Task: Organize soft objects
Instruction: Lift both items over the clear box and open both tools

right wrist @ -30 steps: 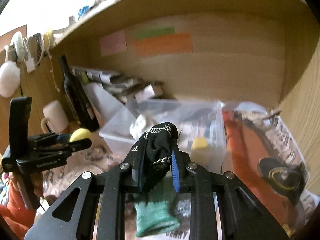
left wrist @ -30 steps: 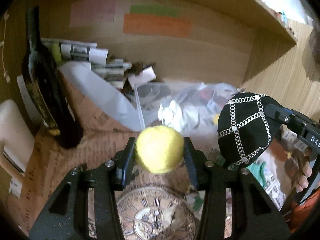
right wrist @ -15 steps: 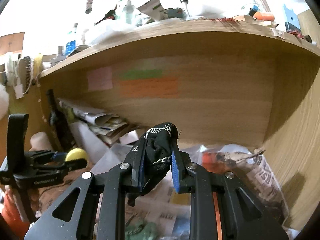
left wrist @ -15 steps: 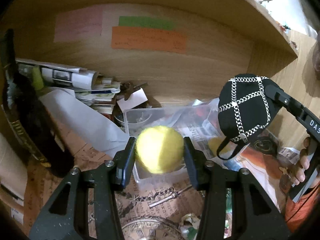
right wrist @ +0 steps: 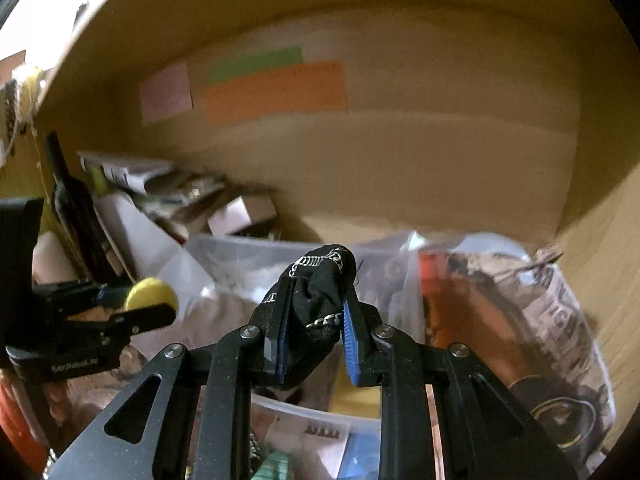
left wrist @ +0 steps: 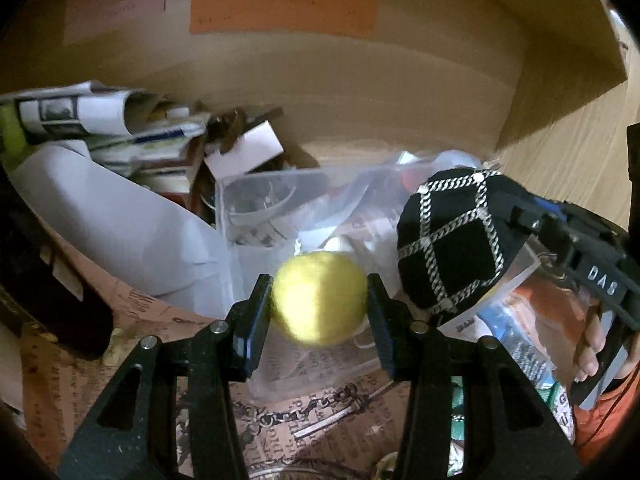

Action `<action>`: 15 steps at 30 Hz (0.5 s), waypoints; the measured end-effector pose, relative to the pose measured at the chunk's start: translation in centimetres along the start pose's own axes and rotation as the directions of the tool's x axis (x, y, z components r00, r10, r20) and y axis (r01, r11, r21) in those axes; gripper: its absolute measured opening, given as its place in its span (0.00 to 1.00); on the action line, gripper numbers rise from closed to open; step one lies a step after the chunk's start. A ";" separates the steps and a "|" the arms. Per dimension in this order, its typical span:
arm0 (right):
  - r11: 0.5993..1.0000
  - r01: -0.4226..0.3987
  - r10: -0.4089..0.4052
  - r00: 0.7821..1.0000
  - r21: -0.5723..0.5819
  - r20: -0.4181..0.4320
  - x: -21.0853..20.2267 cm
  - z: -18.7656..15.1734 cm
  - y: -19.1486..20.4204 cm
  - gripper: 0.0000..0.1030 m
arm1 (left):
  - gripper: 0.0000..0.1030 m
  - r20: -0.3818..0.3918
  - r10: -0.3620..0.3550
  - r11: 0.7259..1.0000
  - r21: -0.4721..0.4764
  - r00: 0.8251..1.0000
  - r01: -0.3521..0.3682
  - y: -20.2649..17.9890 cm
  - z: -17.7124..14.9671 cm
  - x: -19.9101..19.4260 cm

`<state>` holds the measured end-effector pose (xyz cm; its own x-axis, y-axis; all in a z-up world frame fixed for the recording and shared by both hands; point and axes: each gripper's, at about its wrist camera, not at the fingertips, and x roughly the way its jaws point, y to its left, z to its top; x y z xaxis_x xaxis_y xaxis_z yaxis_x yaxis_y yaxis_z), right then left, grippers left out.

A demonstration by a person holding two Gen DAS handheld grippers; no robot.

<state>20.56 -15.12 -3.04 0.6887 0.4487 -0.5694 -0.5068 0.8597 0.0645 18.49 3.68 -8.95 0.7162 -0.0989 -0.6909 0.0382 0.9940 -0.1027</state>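
Left wrist view first: a clear plastic box (left wrist: 280, 200) sits under the wooden shelf (left wrist: 400, 92), its thin see-through walls showing crumpled plastic bags and printed paper inside, though the contents are too blurred to name one by one. Right in front, the left gripper (left wrist: 319, 312) is clamped on a yellow ball (left wrist: 320, 298), round and fuzzy-looking, pinched on both sides by the black fingers and held above the box's near edge. Off to the right, the right gripper (left wrist: 508, 216) comes in holding a black pouch (left wrist: 448, 240), a soft rounded thing crossed with silver chain in a diamond pattern, hanging over the right part of the box. Over to the right wrist view: the same black pouch (right wrist: 316, 304) is bunched and creased between the blue-lined fingers, jaws closed tight on the fabric, chain trim showing at the top. Below it the clear plastic box (right wrist: 304, 412) holds something yellow and printed paper. At left, the left gripper (right wrist: 154, 300) shows side-on with the yellow ball (right wrist: 150, 292) gripped at its tip. Behind stands a dark bottle (right wrist: 68, 200) beside rolled newspapers (right wrist: 132, 172), and pink, green and orange paper notes (right wrist: 276, 88) are stuck flat on the wooden back wall.
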 end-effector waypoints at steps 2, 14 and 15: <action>1.000 -0.001 0.001 0.999 -0.012 -0.035 0.8 -0.4 0.1 0.19 | 0.45 -0.009 0.006 1.000 0.007 1.000 -0.006 -0.2 -0.2 0.5; 0.998 0.020 -0.028 0.988 -0.060 -0.149 2.9 -1.5 0.6 0.26 | 0.50 -0.047 0.032 0.998 0.050 0.998 -0.030 -1.3 -0.6 1.6; 0.998 0.020 -0.030 0.988 -0.062 -0.154 2.9 -1.5 0.6 0.28 | 0.53 -0.047 0.031 0.998 0.049 0.998 -0.029 -1.3 -0.6 1.5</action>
<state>21.46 -13.73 -5.86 0.6152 0.3802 -0.6906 -0.5241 0.8517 0.0019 19.10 2.20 -10.31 0.6837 -0.0701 -0.7264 0.0515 0.9975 -0.0478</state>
